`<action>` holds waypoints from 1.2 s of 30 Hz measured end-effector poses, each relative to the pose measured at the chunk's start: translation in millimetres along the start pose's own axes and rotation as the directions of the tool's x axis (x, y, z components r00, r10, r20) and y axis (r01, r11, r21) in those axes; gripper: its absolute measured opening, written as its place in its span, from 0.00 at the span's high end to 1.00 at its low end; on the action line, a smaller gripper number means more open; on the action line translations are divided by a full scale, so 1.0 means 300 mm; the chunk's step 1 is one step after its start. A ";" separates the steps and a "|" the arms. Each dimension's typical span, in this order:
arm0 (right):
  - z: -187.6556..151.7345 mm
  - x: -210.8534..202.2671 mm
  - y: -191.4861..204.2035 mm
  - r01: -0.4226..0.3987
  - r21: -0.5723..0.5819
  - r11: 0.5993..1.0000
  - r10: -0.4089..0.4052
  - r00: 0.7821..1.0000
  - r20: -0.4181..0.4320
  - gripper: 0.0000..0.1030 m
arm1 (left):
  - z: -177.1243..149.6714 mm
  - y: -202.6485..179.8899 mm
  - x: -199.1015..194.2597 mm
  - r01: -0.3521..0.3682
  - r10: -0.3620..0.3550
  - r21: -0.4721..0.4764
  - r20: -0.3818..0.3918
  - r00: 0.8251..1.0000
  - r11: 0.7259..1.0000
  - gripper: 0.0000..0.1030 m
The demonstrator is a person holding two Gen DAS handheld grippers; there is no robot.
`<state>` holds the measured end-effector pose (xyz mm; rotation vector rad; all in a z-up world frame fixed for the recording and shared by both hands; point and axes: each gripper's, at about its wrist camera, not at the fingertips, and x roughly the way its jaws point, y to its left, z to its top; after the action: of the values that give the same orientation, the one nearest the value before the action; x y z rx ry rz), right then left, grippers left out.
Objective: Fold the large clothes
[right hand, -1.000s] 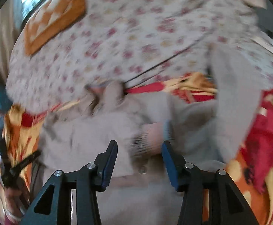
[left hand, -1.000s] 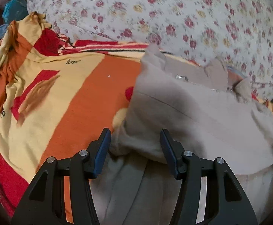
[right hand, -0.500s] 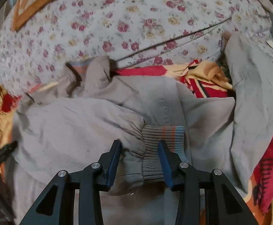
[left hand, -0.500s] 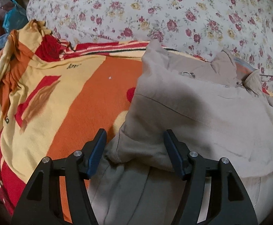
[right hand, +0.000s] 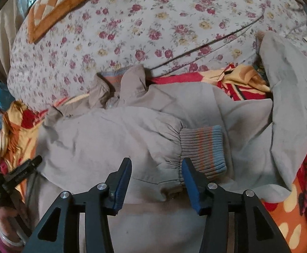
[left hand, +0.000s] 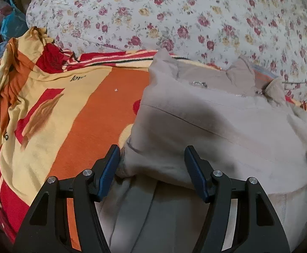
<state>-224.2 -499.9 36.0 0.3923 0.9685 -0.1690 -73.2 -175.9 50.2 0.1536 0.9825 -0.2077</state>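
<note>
Beige fabric filled the near part of both views: a large jacket [right hand: 145, 139] lay spread on an orange, yellow and red blanket [left hand: 54, 116] on a bed, with a floral quilt [left hand: 174, 16] bunched behind it. One sleeve was folded across the jacket's body, its ribbed cuff [right hand: 201, 149] striped in grey, orange and blue. The other sleeve [right hand: 290, 97] stretched away at the right of the right wrist view, up toward the quilt. The collar [right hand: 130, 84] and a zipper [left hand: 199, 83] sat at the far edge, near the quilt.

The left hand-held gripper [left hand: 152, 162] stood released, its blue pads apart on either side of the folded jacket edge, not pressing it. The right hand-held gripper [right hand: 156, 172] was opening, with the gathered end of the folded sleeve lying between its jaws; the pads did not pinch the cloth. In the right wrist view the left hand-held gripper appeared dark at the left edge, over the jacket's side. An orange checked cushion [right hand: 62, 2] rested on the quilt at the upper left.
</note>
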 end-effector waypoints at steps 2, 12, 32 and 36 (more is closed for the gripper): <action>-0.001 0.041 0.011 0.048 -0.050 0.998 -0.049 0.998 -0.026 0.53 | 0.000 0.000 0.028 -0.014 0.014 0.004 -0.021 1.000 1.000 0.38; 0.010 -0.012 -0.022 0.026 -0.011 1.000 -0.026 1.000 0.011 0.50 | 0.004 0.018 -0.010 0.036 -0.036 -0.039 0.004 0.999 0.999 0.37; 0.337 0.097 -0.522 0.536 0.148 0.831 -0.540 0.842 -0.019 0.36 | 0.022 -0.005 -0.013 0.085 -0.086 -0.063 -0.009 0.996 0.994 0.37; 0.325 0.083 -0.612 0.537 0.183 0.823 -0.542 0.840 -0.028 0.90 | 0.031 -0.003 -0.007 0.087 -0.088 -0.070 -0.011 0.996 0.994 0.37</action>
<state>-192.7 -706.3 18.8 0.2725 1.0237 -0.7873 -67.1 -178.6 57.1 0.0482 1.0096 -0.2526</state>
